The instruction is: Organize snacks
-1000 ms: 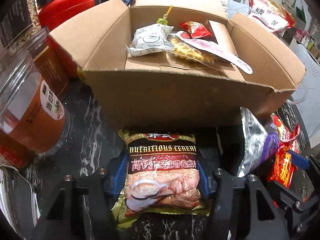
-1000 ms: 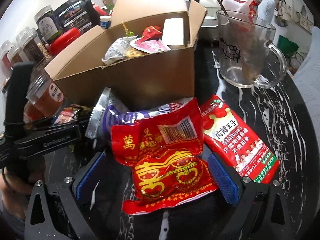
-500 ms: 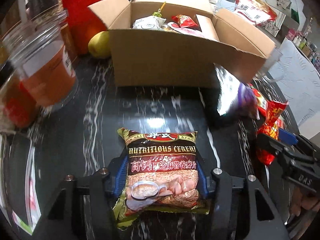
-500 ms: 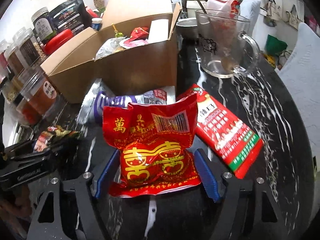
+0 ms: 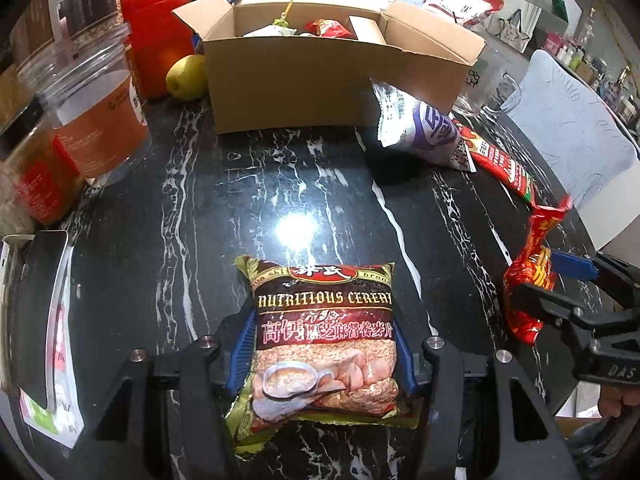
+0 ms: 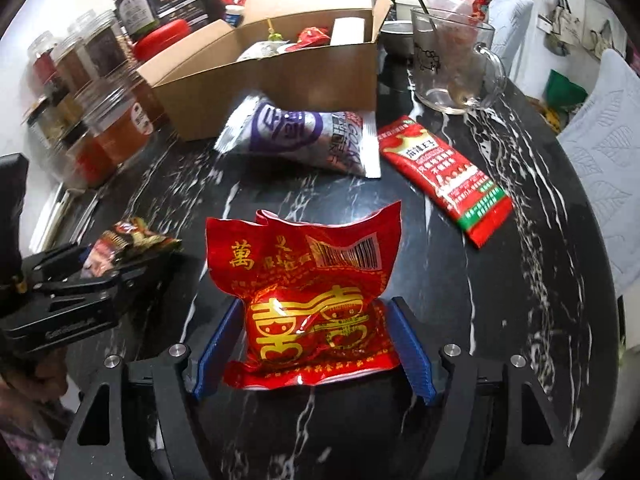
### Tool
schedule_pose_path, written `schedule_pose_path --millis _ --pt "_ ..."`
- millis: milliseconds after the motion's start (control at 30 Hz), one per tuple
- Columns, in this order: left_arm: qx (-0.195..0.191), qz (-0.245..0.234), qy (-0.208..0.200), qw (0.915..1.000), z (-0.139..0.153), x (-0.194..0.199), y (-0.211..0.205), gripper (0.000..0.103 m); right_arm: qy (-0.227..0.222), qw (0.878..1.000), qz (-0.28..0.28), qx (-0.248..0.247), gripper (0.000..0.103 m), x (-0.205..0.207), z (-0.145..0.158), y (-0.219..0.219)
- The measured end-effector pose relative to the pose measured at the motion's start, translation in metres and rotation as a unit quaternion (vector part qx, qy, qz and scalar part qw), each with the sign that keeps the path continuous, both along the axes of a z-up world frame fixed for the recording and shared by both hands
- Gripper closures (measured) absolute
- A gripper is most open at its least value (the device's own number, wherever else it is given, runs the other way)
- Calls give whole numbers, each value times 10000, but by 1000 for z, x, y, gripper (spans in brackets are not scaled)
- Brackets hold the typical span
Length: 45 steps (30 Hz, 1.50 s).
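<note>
A brown "Nutritious Cereal" packet [image 5: 324, 300] sits pinched between the blue pads of my left gripper [image 5: 322, 360], which is shut on it above the black marble table [image 5: 280, 184]. My right gripper [image 6: 314, 340] is shut on a red packet with gold characters [image 6: 304, 264], held clear of the table. In the left wrist view that red packet [image 5: 528, 280] hangs at the far right. The open cardboard box [image 5: 320, 76] with several snacks inside stands at the back. A purple-and-silver packet [image 6: 304, 136] and a long red sachet [image 6: 444, 176] lie in front of it.
Clear jars [image 5: 100, 120], a red container [image 5: 156, 36] and a yellow-green fruit [image 5: 186, 78] stand left of the box. To its right are a glass mug [image 6: 452, 64] and a white chair [image 5: 572, 152]. A dark flat device [image 5: 40, 312] lies at the table's left edge.
Both grippers have drawn back from the box, each carrying its packet. The right jaws closed in on the red packet and lifted it off the purple-and-silver packet and the sachet.
</note>
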State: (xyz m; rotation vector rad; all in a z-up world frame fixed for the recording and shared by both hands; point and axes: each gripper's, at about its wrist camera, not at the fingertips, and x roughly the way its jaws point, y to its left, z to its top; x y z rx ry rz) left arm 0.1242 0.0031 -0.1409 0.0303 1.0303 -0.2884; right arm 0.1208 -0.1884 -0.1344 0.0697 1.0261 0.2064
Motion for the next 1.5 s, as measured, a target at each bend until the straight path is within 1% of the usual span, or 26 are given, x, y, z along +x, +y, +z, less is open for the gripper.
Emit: schedule_pose_path --millis 33,67,100,233,467,533,567,600,633,733,833,933,1000,1100,1300,1400,1500 --pt "-15 26 -10 10000 0 -2 0 47 -5 10000 16 -35 23 0 -2 1" --pt "-17 49 -5 10000 0 -2 2 47 -19 10000 35 -75 14 1 -4 2" --pt "-11 57 6 10000 2 0 2 47 -14 9999 39 -104 11 3 -6 2" --pt "-48 79 -8 10000 1 2 3 47 40 10000 -74 26 11 12 -11 -3" --pt "4 111 -2 9999 0 0 1 45 -45 9999 -92 -131 11 13 -13 0" --pt "-11 121 -5 9999 1 0 1 45 -44 9998 -105 -175 11 13 -13 2" --pt "-26 124 -8 9999 0 0 2 45 -59 9998 -82 -181 14 13 -13 3" --pt "-49 127 -15 9999 0 1 2 45 -99 9998 -4 -163 22 13 -12 7" --pt "-82 134 -22 9999 0 1 3 45 -110 9998 21 -171 26 13 -12 8" --pt "-260 245 -34 9994 1 0 8 45 -137 9998 36 -142 27 14 -12 7" --pt "-294 276 -67 9992 1 -1 10 48 -179 9998 30 -87 27 13 -12 5" --pt "-260 253 -81 9993 3 -3 10 49 -191 9996 2 219 28 10 -11 0" --pt "-309 252 -31 9992 3 -3 11 50 -194 9990 69 399 28 8 -10 -2" --pt "-424 270 2 9987 4 -5 13 50 -179 9986 113 479 28 6 -9 1" --pt "-530 316 -203 9979 18 -10 19 50 -178 9968 215 755 28 0 -6 3" --pt "-591 347 -287 9972 27 -11 21 50 -227 9955 237 891 28 0 -1 3" --pt "-640 337 -430 9965 38 -9 22 50 -330 9948 302 919 28 1 5 4"
